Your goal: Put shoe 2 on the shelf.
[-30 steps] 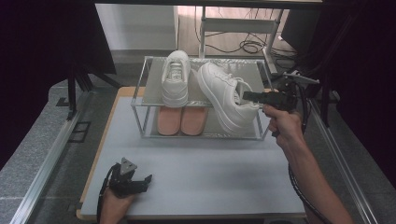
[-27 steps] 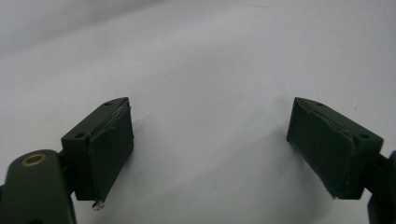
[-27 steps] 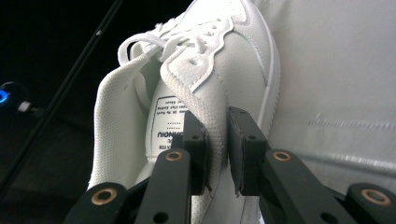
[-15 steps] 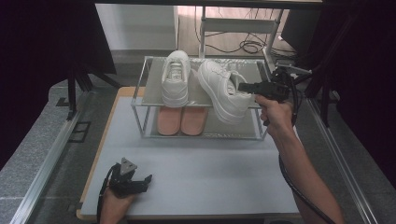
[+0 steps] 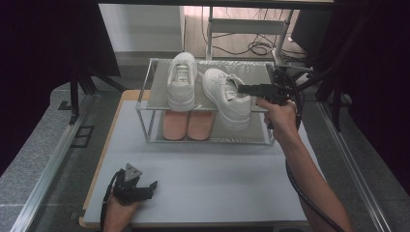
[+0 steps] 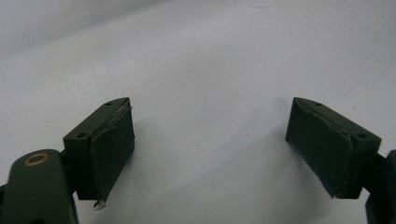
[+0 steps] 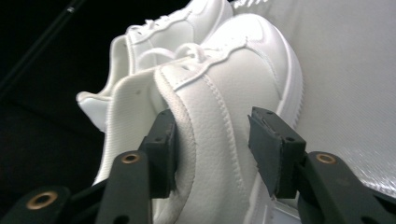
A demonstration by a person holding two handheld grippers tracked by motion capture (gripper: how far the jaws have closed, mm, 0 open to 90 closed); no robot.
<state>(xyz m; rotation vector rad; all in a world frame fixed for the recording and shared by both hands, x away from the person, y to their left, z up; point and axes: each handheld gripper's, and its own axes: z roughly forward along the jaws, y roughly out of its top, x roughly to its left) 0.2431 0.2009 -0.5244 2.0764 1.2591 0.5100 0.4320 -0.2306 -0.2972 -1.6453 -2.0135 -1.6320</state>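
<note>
On the metal two-tier rack's [image 5: 159,104] top shelf, frame centre, the right gripper [image 5: 244,89] has just been opening its jaws; the white leather sneaker's [image 5: 227,99] side wall sits between them, the right pad clear. Its heel is cut off in the right gripper view. A second white sneaker [image 5: 182,81] stands alongside. The left gripper [image 5: 145,189], lower left, gapes wide, holding nothing.

**Your workspace and the room around it**

You work at a pale grey surface [image 5: 232,183] with a wooden edge, flanked by speckled grey floor [image 5: 34,169] and metal rails [image 5: 46,169] on either side. Dark curtains [image 5: 43,53] close you in left and right. Ahead of you, a lit gap shows a white wall [image 5: 140,29], a metal frame [image 5: 251,26] and tangled black cables [image 5: 256,48] on a warm-toned floor.
</note>
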